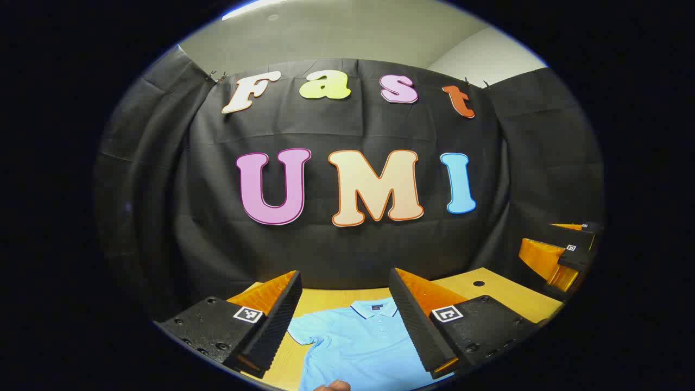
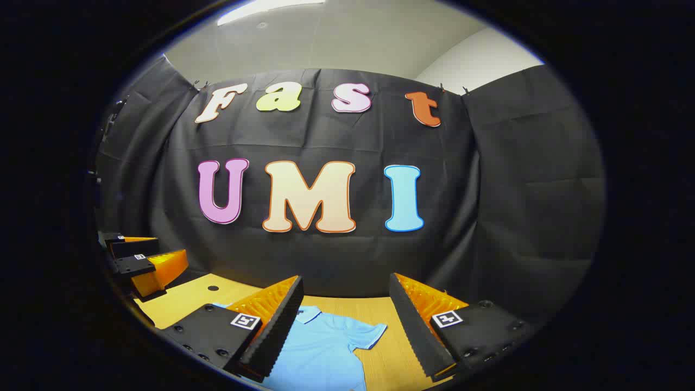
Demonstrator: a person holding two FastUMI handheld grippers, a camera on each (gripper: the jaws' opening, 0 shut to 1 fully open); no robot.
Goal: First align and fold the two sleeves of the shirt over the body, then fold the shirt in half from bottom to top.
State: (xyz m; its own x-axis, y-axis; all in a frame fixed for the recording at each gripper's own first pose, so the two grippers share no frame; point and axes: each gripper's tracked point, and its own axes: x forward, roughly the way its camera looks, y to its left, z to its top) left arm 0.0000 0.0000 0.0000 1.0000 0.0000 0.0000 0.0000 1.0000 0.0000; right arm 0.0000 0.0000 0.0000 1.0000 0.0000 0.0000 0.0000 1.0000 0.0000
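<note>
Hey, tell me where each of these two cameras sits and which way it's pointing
Left gripper view: rides on the left gripper, held above the table, facing the booth wall; its open fingers frame the blue shirt; the right gripper shows far right, a fingertip at the bottom edge.
Right gripper view: rides on the right gripper, facing the same wall; its open fingers frame the shirt's sleeve side; the left gripper shows far left.
Shared: shirt, table, wall, each other's gripper.
</note>
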